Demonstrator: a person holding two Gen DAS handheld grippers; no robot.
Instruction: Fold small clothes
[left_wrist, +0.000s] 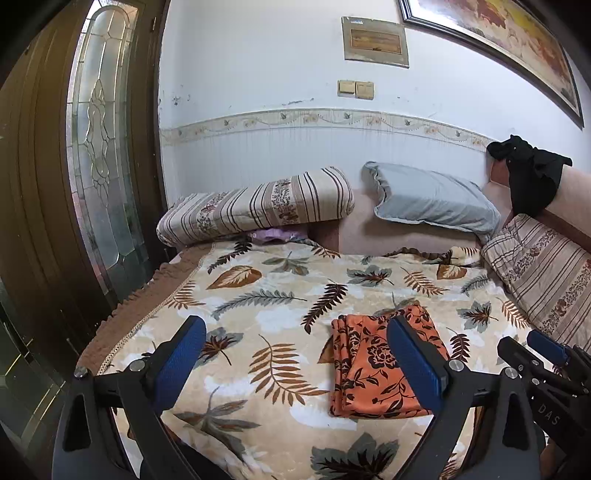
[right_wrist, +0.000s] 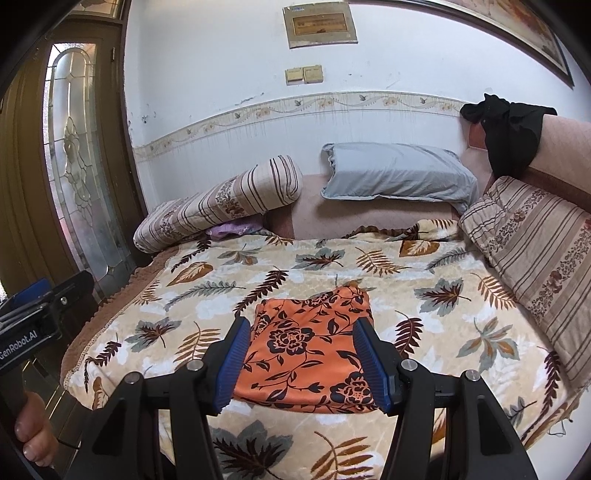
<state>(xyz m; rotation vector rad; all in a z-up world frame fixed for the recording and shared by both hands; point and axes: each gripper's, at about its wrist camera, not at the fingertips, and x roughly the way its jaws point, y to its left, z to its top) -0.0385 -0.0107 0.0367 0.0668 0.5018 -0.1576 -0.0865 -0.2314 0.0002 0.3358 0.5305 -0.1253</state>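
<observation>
Already folded, by the look of it: orange floral garment (right_wrist: 306, 350) lying as a neat flat rectangle on the leaf-print blanket (right_wrist: 424, 325), layered edges stacked along its left side in the left wrist view. Judging from that, most of the folding done; perhaps one more fold or a tidy-up left, hard to say. Black garment (right_wrist: 511, 136) draped over the headboard at the far right corner of the bed, possibly next in line, though unclear whether part of the job.

Now the tongs. Right gripper (right_wrist: 303, 363) hovering above the near edge of the bed, jaws about half open, blue pads framing the orange garment on either side in the right wrist view, gripping nothing. Left gripper (left_wrist: 295, 365) spread wide, also empty, poised over bare blanket to the left of the garment; its right finger (left_wrist: 413, 365) overlapping the cloth in the picture, contact impossible to judge.

Garment sitting toward the near edge of the bed, roughly mid-width, well apart from the striped bolster (left_wrist: 255, 205) and grey pillow (left_wrist: 432, 203) along the far edge.
</observation>
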